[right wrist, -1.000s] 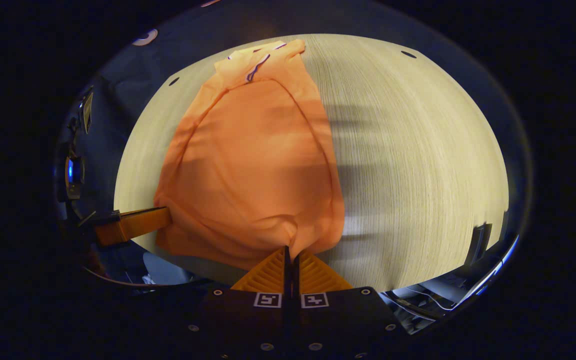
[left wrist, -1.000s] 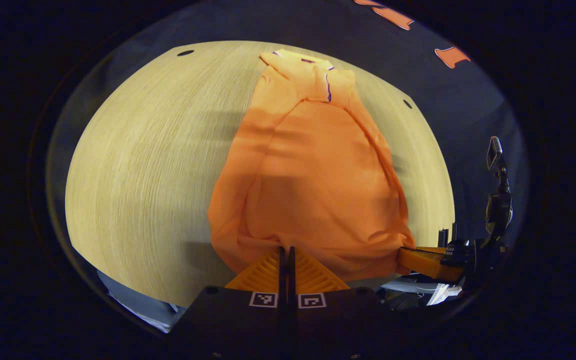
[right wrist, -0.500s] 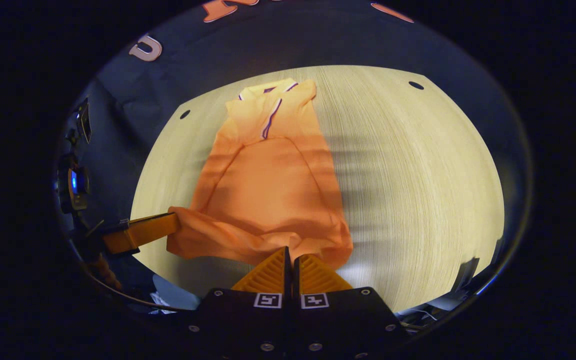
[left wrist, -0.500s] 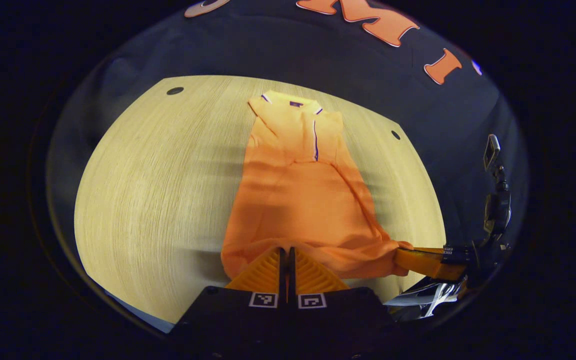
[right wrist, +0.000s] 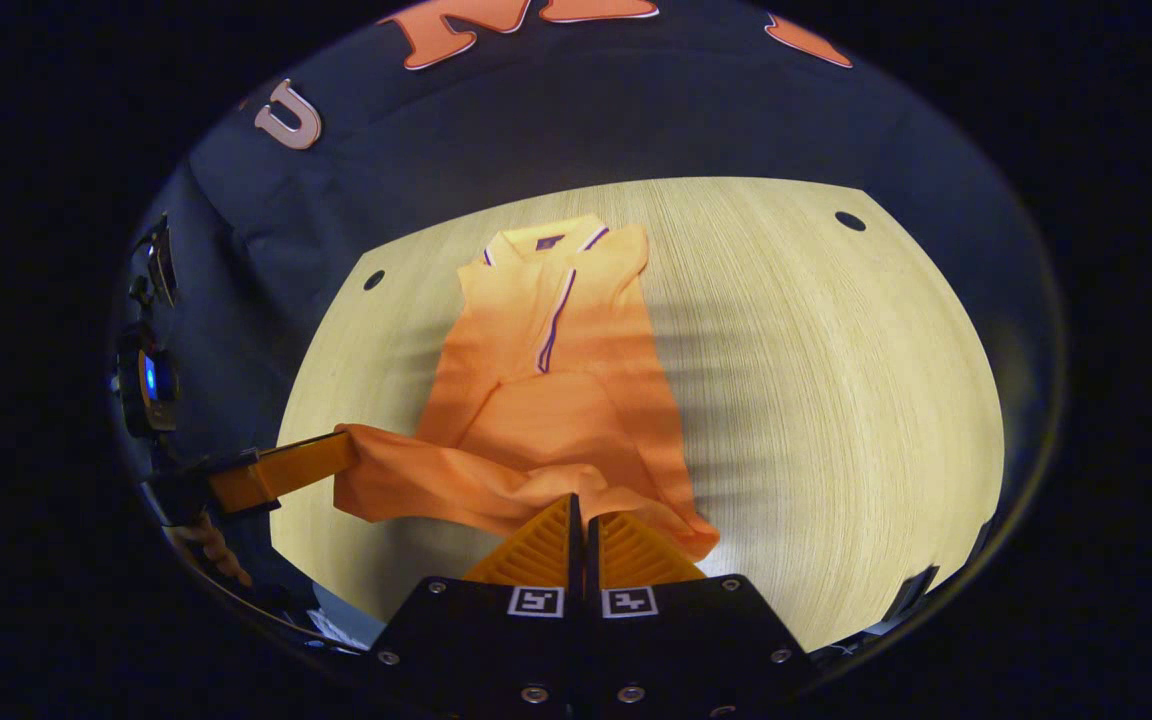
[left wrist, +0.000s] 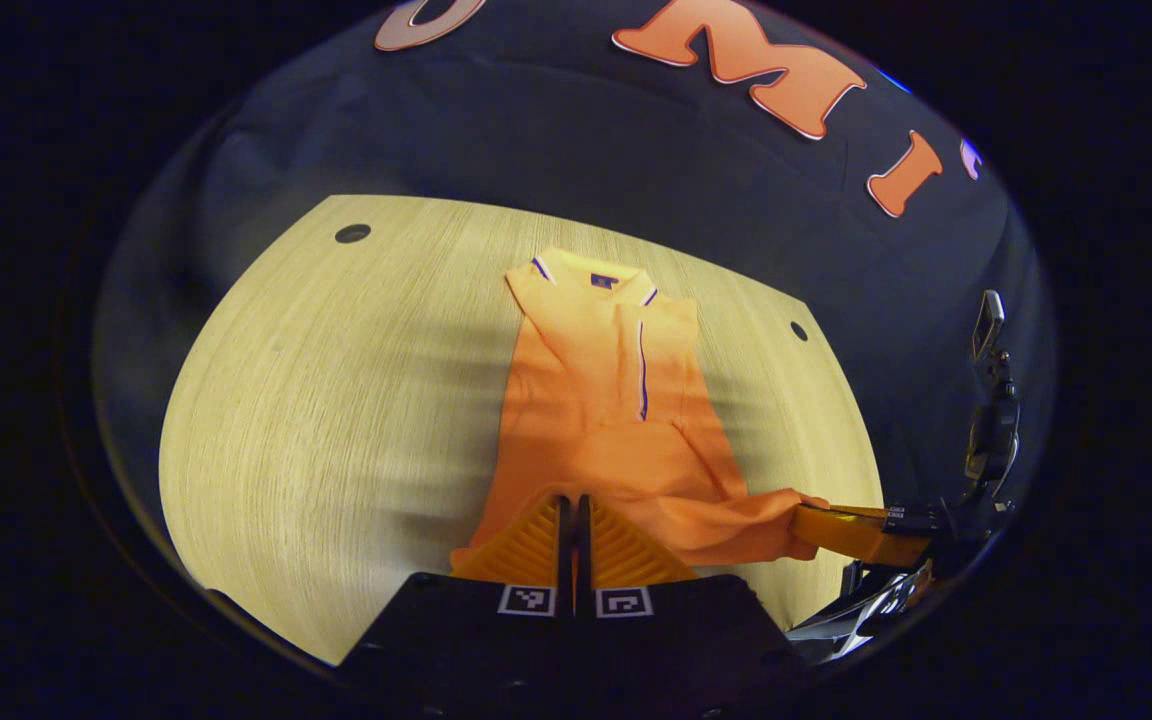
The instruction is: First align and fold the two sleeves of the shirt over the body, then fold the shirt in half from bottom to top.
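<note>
Shirt (left wrist: 616, 400) flat on table (left wrist: 336, 400), collar (left wrist: 591, 280) toward twelve o'clock, hem toward six; at hem, left gripper (left wrist: 568, 505), right gripper (left wrist: 836, 530) at four.

The left gripper view rides low over the table's (left wrist: 316, 400) near edge, facing forward along its own fingers toward the booth wall. The right gripper view sits likewise, a little to the side. Both share the shirt (left wrist: 616, 400) (right wrist: 546, 370) and tabletop; each catches the other gripper at its edge.
</note>
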